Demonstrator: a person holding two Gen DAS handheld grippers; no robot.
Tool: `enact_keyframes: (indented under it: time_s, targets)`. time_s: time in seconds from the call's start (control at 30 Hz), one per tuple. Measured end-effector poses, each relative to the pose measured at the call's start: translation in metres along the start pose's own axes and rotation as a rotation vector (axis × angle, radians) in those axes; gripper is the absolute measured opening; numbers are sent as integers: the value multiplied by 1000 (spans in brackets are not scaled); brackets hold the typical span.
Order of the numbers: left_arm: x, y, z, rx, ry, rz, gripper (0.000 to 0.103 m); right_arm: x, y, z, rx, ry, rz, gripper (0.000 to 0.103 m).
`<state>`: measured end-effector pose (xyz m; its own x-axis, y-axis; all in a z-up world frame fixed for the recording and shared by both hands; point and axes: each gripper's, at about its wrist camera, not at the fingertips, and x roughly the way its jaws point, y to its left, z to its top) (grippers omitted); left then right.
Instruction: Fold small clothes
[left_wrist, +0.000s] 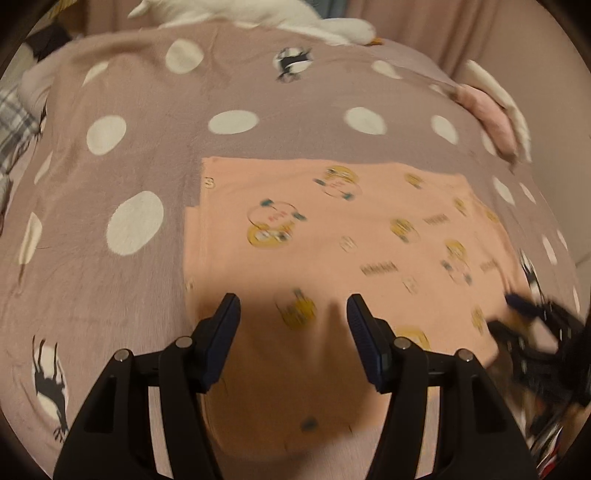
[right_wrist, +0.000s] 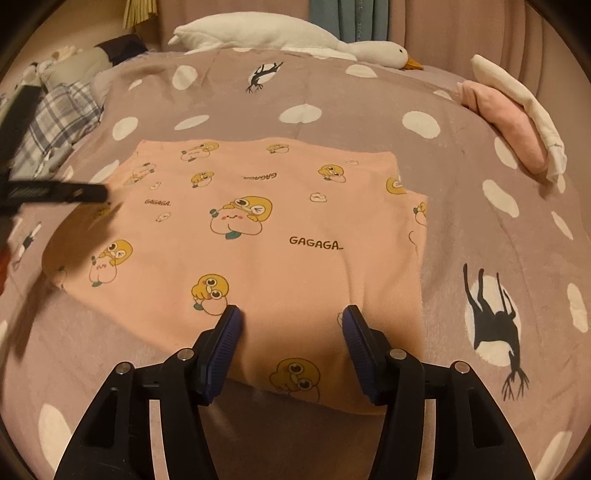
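A peach-pink garment (right_wrist: 258, 236) printed with yellow cartoon ducks and "GAGAGA" lies folded flat on the mauve polka-dot blanket (right_wrist: 480, 229). It also shows in the left wrist view (left_wrist: 332, 243), blurred. My right gripper (right_wrist: 291, 314) is open and empty, its jaws over the garment's near edge. My left gripper (left_wrist: 293, 301) is open and empty over the garment's near left part. The left gripper also shows at the left edge of the right wrist view (right_wrist: 59, 192). The right gripper shows blurred at the right edge of the left wrist view (left_wrist: 532, 325).
A white plush goose (right_wrist: 295, 40) lies along the far edge of the bed. A folded pink and white stack (right_wrist: 517, 122) sits at the far right. A plaid cloth (right_wrist: 59, 125) and pillows lie at the far left. Curtains hang behind.
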<state>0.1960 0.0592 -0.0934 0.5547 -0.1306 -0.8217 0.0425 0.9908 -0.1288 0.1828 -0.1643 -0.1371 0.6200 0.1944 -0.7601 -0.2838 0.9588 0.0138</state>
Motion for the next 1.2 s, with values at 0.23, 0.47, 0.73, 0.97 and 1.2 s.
enact_keyframes:
  time_s: [0.23,0.47,0.73,0.97,1.2]
  targets:
    - [10,-4,-39,54,55,65,60,-26,0,25,55,-112,32,56]
    - [8,-6,-53,55,72,74,66,-1,1,32,119,-50,37,54]
    - [-3,0,-66,-2,76,35,66,-1,9,-5,98,-19,13,53]
    - [-15,3,-83,-33,76,17,66,-18,-5,-33,119,44,69,53]
    - [-50,23,-112,-88,40,-12,66,-53,-15,-56,137,42,45,53]
